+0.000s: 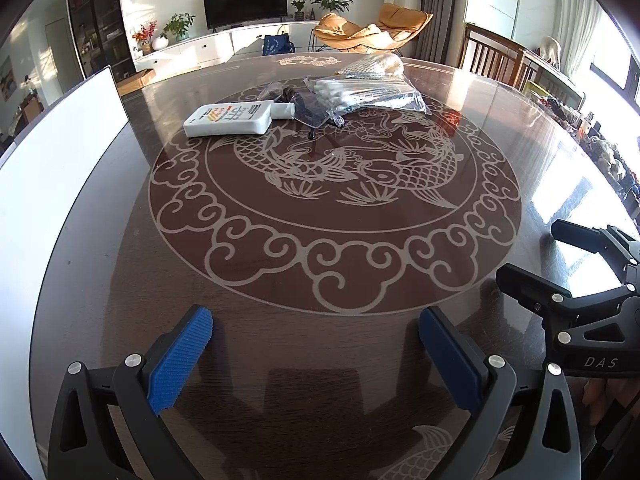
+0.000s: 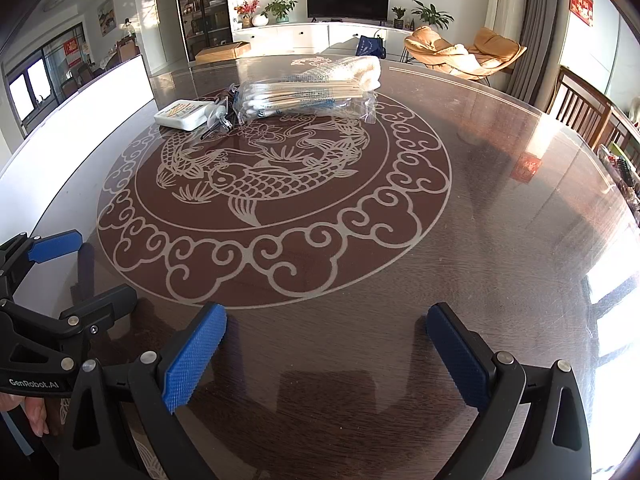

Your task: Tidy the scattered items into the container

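Several items lie together at the far side of the round table: a flat white bottle (image 1: 228,119) (image 2: 180,114), dark glasses (image 1: 310,114) (image 2: 220,120), a clear bag of cotton swabs (image 1: 368,94) (image 2: 304,102) and a beige cloth bundle (image 1: 378,65) (image 2: 340,69). A white container wall (image 1: 56,152) (image 2: 80,100) stands along the table's left edge. My left gripper (image 1: 316,340) is open and empty near the front edge; it also shows in the right wrist view (image 2: 86,264). My right gripper (image 2: 326,338) is open and empty beside it, also seen in the left wrist view (image 1: 532,254).
The dark glass-topped table (image 1: 320,208) bears a pale carp pattern. Wooden chairs (image 1: 504,60) stand at the far right. Cluttered goods line the right edge (image 1: 600,140). A TV cabinet and an orange lounge chair (image 1: 368,32) are beyond the table.
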Motion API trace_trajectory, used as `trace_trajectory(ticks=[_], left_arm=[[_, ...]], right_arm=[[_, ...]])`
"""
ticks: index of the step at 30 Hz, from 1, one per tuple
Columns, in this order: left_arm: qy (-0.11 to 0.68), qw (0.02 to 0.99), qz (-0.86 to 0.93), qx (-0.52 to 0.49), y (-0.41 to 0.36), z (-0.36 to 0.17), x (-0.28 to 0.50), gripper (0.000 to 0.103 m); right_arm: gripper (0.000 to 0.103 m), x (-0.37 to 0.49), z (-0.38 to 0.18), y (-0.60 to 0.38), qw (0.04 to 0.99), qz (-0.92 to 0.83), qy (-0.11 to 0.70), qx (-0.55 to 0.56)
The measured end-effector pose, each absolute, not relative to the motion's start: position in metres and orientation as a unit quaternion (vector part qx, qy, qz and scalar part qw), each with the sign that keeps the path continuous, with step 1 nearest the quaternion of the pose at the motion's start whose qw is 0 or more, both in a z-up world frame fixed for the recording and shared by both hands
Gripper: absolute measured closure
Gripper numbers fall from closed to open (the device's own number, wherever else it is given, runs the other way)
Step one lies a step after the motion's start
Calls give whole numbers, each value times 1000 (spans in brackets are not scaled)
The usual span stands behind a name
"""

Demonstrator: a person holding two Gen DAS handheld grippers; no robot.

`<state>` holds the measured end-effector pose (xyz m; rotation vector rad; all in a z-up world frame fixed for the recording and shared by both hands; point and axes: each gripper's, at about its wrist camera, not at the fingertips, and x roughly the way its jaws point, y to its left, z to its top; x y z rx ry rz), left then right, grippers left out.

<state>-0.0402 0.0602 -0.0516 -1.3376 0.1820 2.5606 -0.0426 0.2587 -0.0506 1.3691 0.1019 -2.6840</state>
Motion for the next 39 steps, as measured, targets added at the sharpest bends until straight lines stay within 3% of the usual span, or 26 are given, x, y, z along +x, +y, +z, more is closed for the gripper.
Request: trace_trajectory(ticks=[39], left_arm=[[76,144,873,-460,59,-52,-51,0]], right_arm=[[2,-43,-50,259,63,-888,34,453]])
